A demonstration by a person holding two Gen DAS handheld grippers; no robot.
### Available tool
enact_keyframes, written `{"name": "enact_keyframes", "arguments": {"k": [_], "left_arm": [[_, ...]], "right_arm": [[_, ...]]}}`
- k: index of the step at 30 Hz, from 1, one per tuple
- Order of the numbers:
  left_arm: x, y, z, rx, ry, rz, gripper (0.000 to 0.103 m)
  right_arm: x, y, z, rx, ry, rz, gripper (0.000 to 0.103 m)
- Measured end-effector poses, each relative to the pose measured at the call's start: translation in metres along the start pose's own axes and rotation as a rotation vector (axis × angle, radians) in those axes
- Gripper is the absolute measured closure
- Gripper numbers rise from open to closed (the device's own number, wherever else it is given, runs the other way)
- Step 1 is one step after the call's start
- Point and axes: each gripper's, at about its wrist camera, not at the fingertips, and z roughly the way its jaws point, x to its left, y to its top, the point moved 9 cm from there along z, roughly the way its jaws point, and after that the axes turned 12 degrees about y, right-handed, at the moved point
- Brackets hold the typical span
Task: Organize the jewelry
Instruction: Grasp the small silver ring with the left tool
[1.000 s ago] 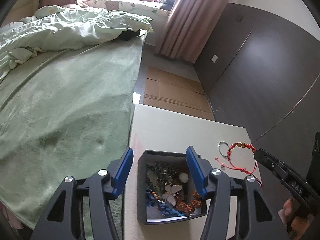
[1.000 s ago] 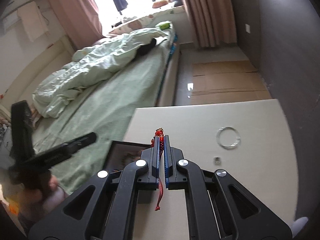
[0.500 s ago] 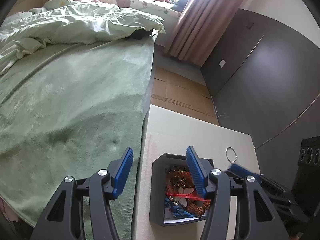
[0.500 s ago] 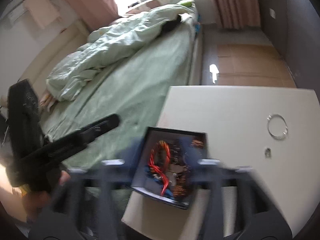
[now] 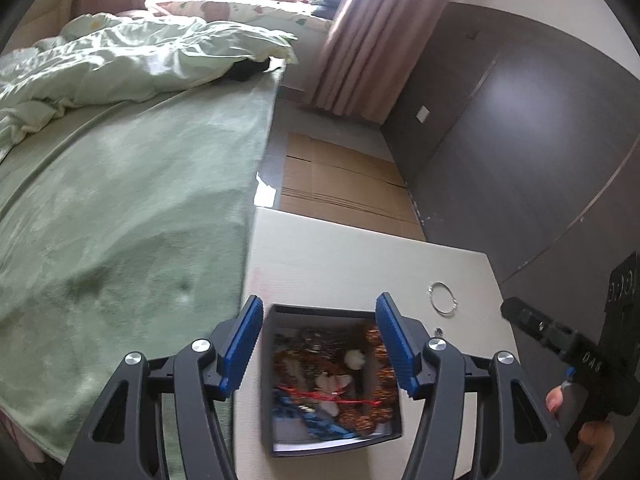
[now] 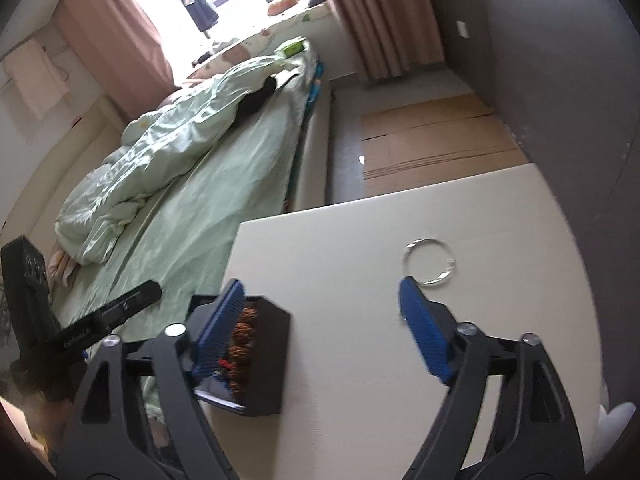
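Both tools gape wide, empty: left tool (image 5: 318,344) over the dark square box (image 5: 328,438) already heaped with beads; right tool (image 6: 322,320) faces the thin silver bangle (image 6: 429,261), loose on the white desk (image 6: 340,248).

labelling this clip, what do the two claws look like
Both match: the left claw and right claw have black plastic frames with triangular cut-outs, round silver screw heads at the joints, and two ribbed blue pads as fingertips. The right claw's handle, seen from the left wrist, is black with faint white lettering. No cables or sleeves show.
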Motion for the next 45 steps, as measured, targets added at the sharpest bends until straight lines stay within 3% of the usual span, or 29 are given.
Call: {"name": "enact_keyframes", "arguments": {"k": [9, 12, 17, 28, 32, 38, 45], "left_arm": [[-0.058, -0.006, 0.009, -0.002, -0.032, 0.101, 0.046], [-0.078, -0.008, 0.015, 0.005, -0.057, 0.124, 0.046], [-0.109, -0.016, 0.028, 0.027, -0.072, 0.166, 0.047], [-0.167, -0.041, 0.062, 0.068, -0.085, 0.266, 0.049], [-0.181, -0.052, 0.08, 0.1, -0.077, 0.286, 0.059], [-0.195, -0.066, 0.106, 0.127, -0.038, 0.324, 0.065], [-0.2, -0.077, 0.124, 0.101, 0.03, 0.366, 0.068]], "right_arm": [[-0.059, 0.001, -0.022, -0.016, -0.113, 0.086, 0.019], [-0.071, 0.0, -0.029, -0.03, -0.143, 0.097, 0.015], [-0.091, -0.003, -0.034, -0.047, -0.139, 0.153, 0.007], [-0.142, -0.014, -0.044, 0.007, -0.17, 0.289, 0.005], [-0.162, -0.013, -0.05, -0.002, -0.182, 0.34, 0.005], [-0.177, -0.017, -0.051, 0.007, -0.182, 0.389, 0.005], [-0.177, -0.015, -0.05, -0.008, -0.186, 0.387, 0.005]]}}
